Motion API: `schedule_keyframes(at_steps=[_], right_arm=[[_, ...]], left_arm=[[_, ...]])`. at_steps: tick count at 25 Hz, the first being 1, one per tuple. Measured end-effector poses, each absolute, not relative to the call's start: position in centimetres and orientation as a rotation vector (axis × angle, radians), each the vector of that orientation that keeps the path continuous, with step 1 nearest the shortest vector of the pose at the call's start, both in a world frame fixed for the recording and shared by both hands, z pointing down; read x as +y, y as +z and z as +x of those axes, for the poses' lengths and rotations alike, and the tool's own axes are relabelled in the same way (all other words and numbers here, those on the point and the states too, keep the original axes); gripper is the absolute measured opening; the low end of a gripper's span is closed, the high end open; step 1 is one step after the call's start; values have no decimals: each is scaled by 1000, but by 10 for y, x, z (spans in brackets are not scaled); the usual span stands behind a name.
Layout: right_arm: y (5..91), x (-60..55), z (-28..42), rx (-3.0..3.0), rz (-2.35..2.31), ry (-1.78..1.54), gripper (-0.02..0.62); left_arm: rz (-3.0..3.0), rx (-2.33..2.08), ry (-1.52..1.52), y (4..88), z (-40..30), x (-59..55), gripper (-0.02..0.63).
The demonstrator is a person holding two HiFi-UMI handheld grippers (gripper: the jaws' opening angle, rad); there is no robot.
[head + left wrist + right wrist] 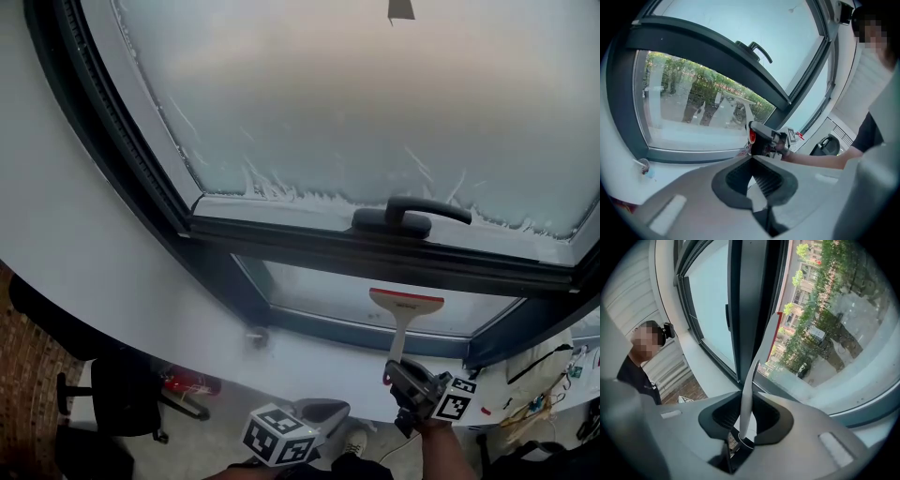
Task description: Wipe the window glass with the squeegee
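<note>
**Squeegee at the lower pane**

Dark window frame (309,239) fills most of our head view, with a white sill (122,272) curving below it from the upper left to the lower right. We see a frosted upper pane (356,103) with a dark handle (412,214) at its bottom edge. Beneath the crossbar sits a clear lower pane (328,291); through it the gripper views show trees and paving. At the lower left of the frame stands a dark chair (122,394) on the floor, and cables (544,398) lie at the lower right.

Our right gripper (745,401) is clamped on the white handle of the squeegee (405,309). Its red-edged blade points up at the lower pane, just under the crossbar; we cannot tell whether it touches the glass.

Our left gripper (752,159) hangs at the bottom centre, jaws together on nothing, just left of the right one.
</note>
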State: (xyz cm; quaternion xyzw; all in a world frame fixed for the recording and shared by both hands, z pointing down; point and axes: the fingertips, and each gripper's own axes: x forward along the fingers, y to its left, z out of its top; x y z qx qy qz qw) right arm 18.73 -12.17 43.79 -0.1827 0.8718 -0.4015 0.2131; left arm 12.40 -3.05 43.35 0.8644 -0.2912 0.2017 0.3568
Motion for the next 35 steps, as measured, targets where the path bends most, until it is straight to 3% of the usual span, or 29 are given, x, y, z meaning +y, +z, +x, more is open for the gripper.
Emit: schedule_keyframes(at_steps=[19,35], right_arm=[[415,-131,193,2457,-444,-1052,98],[478,-136,199,2415,-496,-1177,98]], left_arm=[[2236,-757,549,436,138,-23,1],[2194,-758,564,456,138,-23,1]])
